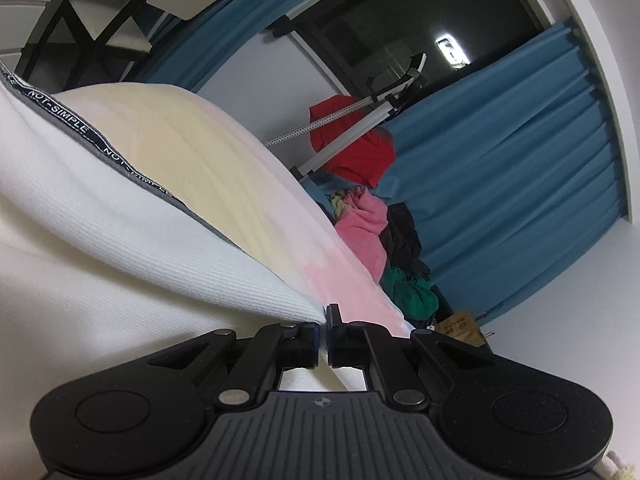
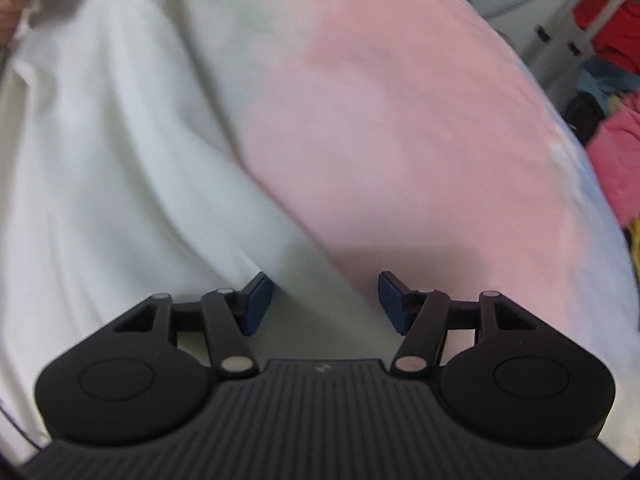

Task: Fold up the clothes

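Our left hand-held gripper (image 1: 322,320) is clamped on a fold of the white garment (image 1: 120,216) that spreads away to its left, our right hand-held gripper (image 2: 323,304) hovers spread wide over the pastel sheet (image 2: 380,120), and a heap of clothes (image 1: 384,248) and a blue curtain (image 1: 520,184) lie beyond.

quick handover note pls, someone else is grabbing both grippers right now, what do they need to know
Left gripper: shut on a corner of the white garment, the one with the NOT-SIMPLE neck tape.
Right gripper: open, holding nothing, just above the white cloth and the pastel pink and yellow sheet under it.
Unfolded clothes pile (pink, black, green, red) sits at the far edge of the sheet by the blue curtain.
Done: garment picked at one point, no finished fold visible.
Left: likely take a second corner with the right gripper, fold, then work through the pile.
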Motion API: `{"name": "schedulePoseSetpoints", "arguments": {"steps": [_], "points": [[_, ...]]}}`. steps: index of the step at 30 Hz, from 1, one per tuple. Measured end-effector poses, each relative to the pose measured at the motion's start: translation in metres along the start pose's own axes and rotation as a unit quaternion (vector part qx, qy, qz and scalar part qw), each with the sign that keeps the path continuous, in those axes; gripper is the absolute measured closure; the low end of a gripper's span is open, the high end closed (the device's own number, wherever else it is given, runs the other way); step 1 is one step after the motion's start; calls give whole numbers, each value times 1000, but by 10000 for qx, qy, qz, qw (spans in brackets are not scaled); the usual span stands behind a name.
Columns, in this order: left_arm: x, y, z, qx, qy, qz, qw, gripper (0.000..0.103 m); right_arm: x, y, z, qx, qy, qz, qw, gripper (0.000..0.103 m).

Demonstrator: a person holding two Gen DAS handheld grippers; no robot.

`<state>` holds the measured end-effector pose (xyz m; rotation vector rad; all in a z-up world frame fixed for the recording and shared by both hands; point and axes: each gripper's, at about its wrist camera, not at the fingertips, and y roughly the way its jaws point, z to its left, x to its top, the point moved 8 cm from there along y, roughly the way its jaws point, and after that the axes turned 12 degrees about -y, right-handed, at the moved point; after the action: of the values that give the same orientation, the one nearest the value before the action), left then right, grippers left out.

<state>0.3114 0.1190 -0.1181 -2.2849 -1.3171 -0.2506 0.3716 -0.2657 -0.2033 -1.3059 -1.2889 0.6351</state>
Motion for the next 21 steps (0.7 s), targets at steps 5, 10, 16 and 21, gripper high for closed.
{"name": "schedulePoseSetpoints", "arguments": {"steps": [5, 10, 16, 21], "points": [[3, 1, -3, 23, 57, -59, 10000, 100, -21, -9, -4, -649, -67, 34, 9979, 96], [22, 10, -13, 151, 136, -223, 9995, 100, -15, -40, -19, -1765, 94, -506, 9830, 97], [58, 52, -25, 750, 796, -358, 9934, 99, 15, -46, -66, -2909, 747, -1002, 9486, 96], [61, 99, 0, 1553, 1333, -26, 9788, 99, 26, 10, -81, -2900, 1039, -503, 9500, 93]]}}
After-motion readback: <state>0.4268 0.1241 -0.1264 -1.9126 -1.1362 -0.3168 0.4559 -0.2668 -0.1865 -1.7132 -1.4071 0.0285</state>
